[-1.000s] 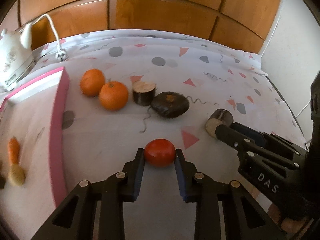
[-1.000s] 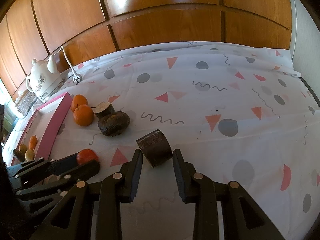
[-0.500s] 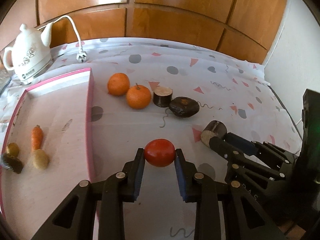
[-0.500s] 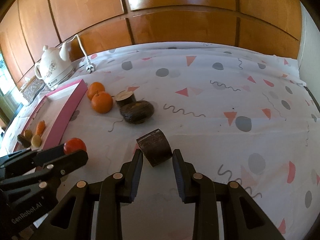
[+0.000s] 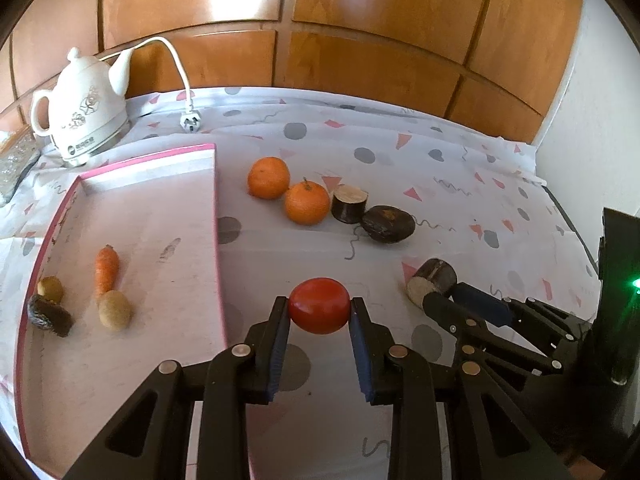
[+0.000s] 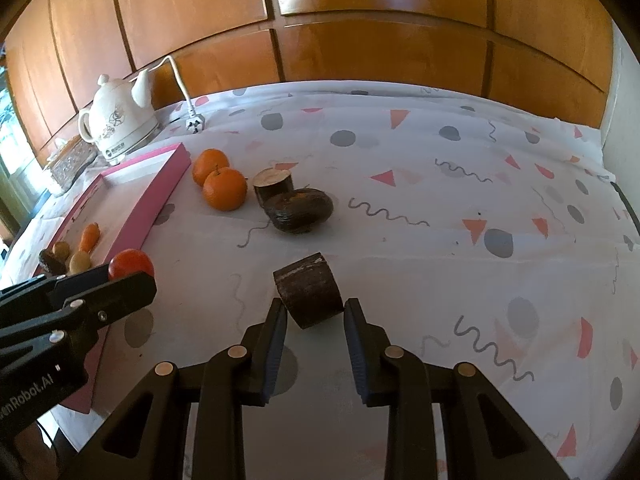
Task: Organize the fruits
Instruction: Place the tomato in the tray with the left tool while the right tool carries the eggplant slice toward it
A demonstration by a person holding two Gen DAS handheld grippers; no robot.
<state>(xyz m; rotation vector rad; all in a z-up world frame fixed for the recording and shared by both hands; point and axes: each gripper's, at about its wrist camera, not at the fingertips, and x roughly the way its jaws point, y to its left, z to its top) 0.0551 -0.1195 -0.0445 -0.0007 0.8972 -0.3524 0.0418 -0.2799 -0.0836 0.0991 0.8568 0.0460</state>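
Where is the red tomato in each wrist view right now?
Left wrist view: tomato low centre, clamped between the left hand-held gripper's pads.
Right wrist view: tomato at left edge, beside the pink tray.
Shared landmark: white kettle, back left.

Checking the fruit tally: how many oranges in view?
2. Both sit on the tablecloth just right of the pink tray: one orange farther back, the other touching it, beside a dark cut piece. None seems hidden.

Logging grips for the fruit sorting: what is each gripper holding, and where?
Left gripper clamps the red tomato by its two sides. Right gripper clamps the dark cylindrical piece across its lower part.
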